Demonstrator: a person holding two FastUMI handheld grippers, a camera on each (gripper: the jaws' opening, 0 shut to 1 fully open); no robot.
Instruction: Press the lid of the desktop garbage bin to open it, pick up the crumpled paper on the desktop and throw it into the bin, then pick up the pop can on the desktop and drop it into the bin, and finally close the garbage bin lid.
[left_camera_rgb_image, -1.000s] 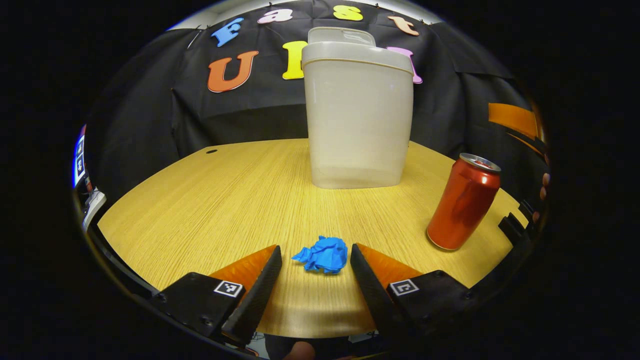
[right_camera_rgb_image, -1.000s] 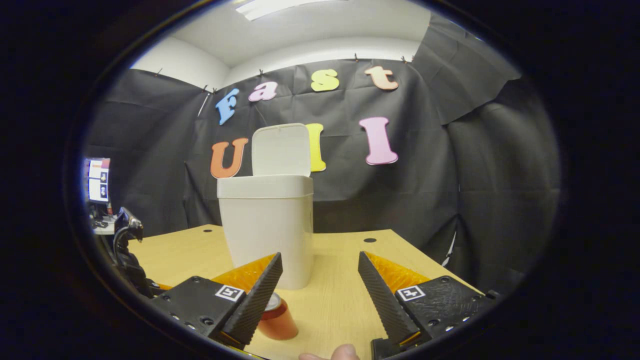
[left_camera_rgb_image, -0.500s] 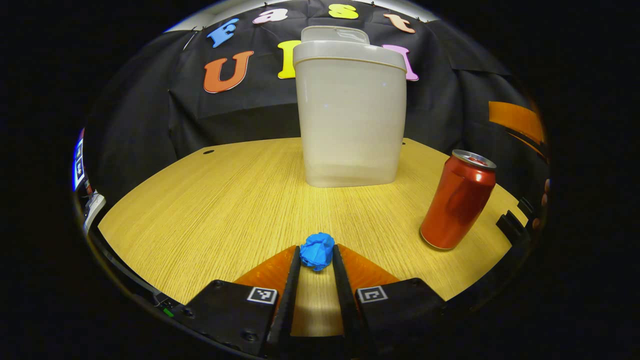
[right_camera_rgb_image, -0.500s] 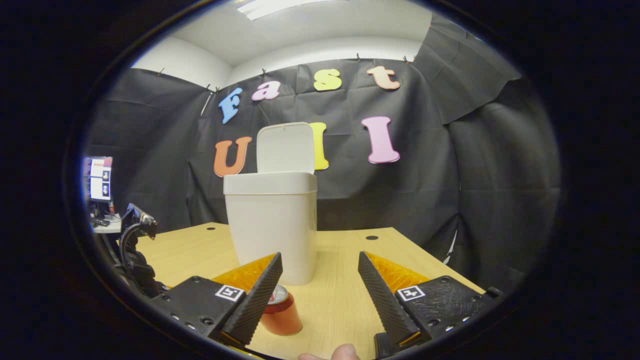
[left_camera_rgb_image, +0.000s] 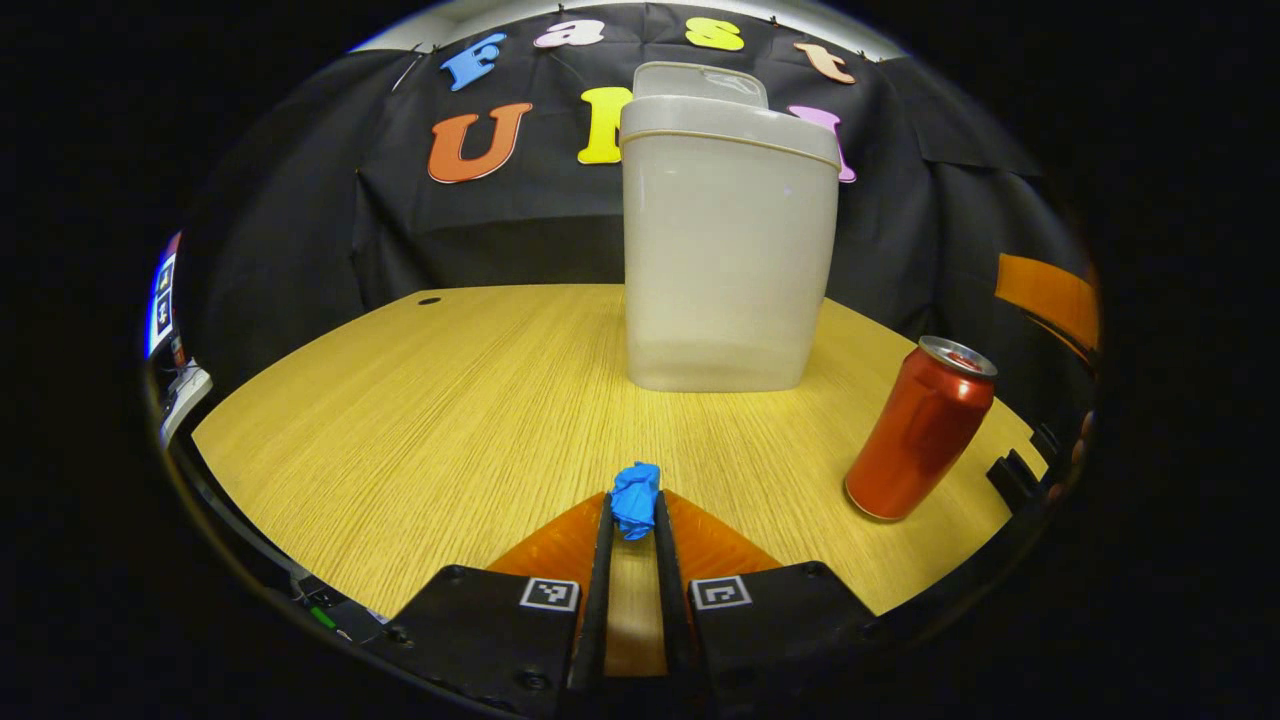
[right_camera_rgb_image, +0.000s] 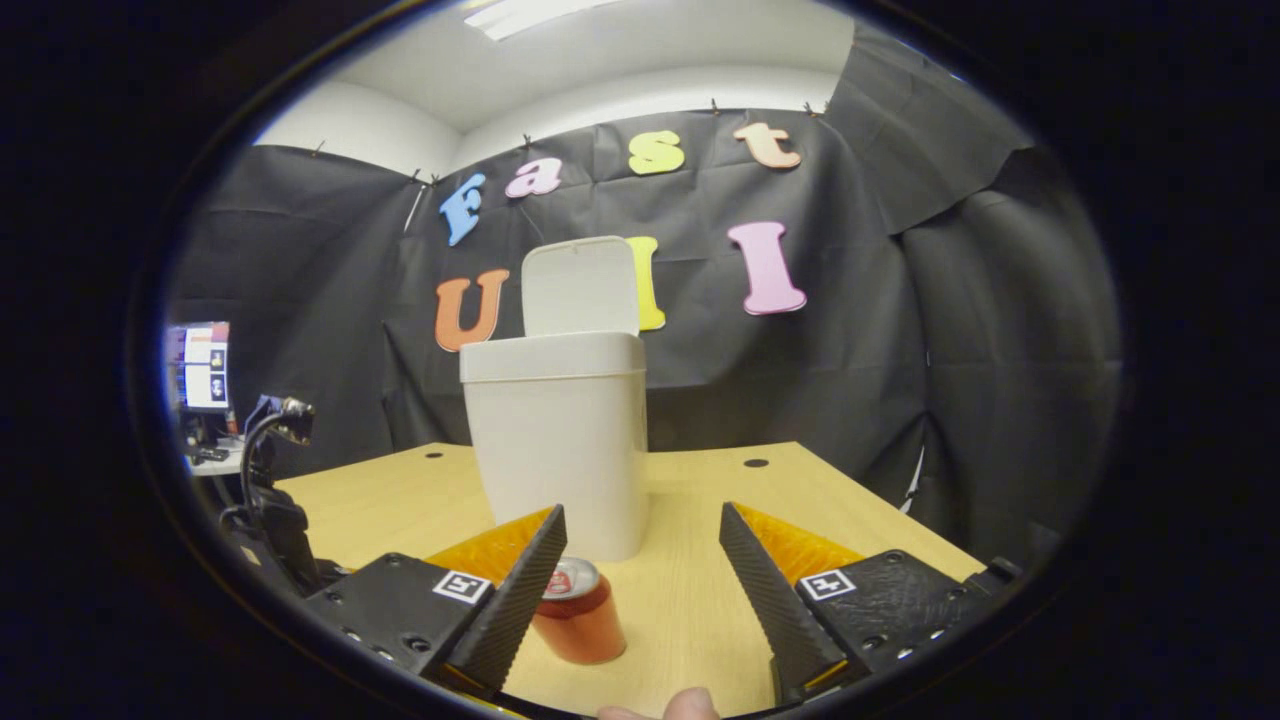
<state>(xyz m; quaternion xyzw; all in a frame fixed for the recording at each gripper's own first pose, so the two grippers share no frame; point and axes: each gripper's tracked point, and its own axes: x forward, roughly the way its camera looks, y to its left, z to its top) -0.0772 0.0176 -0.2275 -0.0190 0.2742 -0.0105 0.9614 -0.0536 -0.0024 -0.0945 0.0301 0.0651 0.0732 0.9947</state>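
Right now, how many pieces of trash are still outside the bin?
2. The blue crumpled paper is pinched between the left gripper fingers; the red pop can stands upright on the table, right of the bin.

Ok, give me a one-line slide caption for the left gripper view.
Left gripper shut on crumpled blue paper, open-lidded white plastic bin ahead, red pop can standing nearby.

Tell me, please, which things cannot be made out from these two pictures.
- Inside of the bin, both views: its cloudy wall and high rim hide any contents.
- Lower part of the pop can, right gripper view: a finger of the right gripper covers its side.
- Underside of the crumpled paper, left gripper view: whether it touches the table is unclear, as the left gripper is shut on it.
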